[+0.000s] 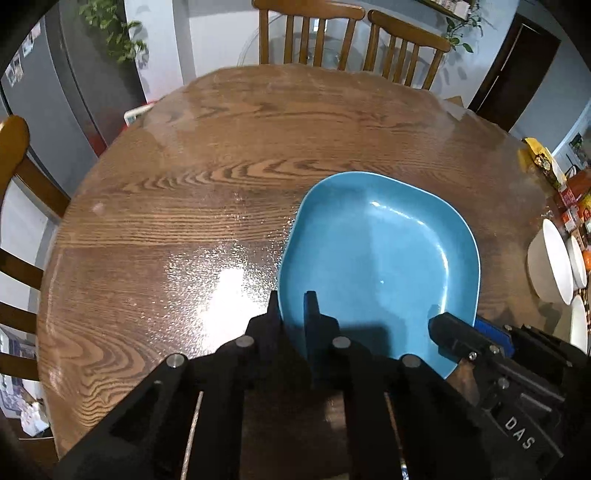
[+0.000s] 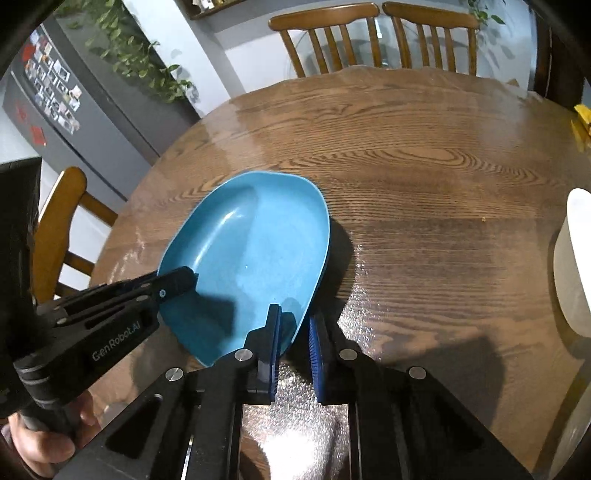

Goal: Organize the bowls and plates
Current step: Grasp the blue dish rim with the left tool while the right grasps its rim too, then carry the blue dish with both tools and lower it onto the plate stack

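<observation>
A blue plate [image 1: 384, 258] is held over the wooden table [image 1: 221, 166] by both grippers. My left gripper [image 1: 293, 306] is shut on the plate's near left rim, one finger inside and one outside. My right gripper [image 2: 295, 325] clamps the plate's [image 2: 251, 258] near right rim in the right wrist view; the rim sits between its blue pads. The left gripper [image 2: 177, 282] shows from the side in that view, and the right gripper [image 1: 461, 332] shows at the plate's right edge in the left wrist view. White bowls [image 1: 550, 266] stand at the table's right edge.
Wooden chairs [image 1: 310, 33] stand along the far side and one at the left [image 1: 14, 155]. A grey fridge [image 2: 74, 103] and a plant are at the back left. Packets and clutter [image 1: 546, 162] lie at the far right. A white bowl [image 2: 572, 258] sits at the right.
</observation>
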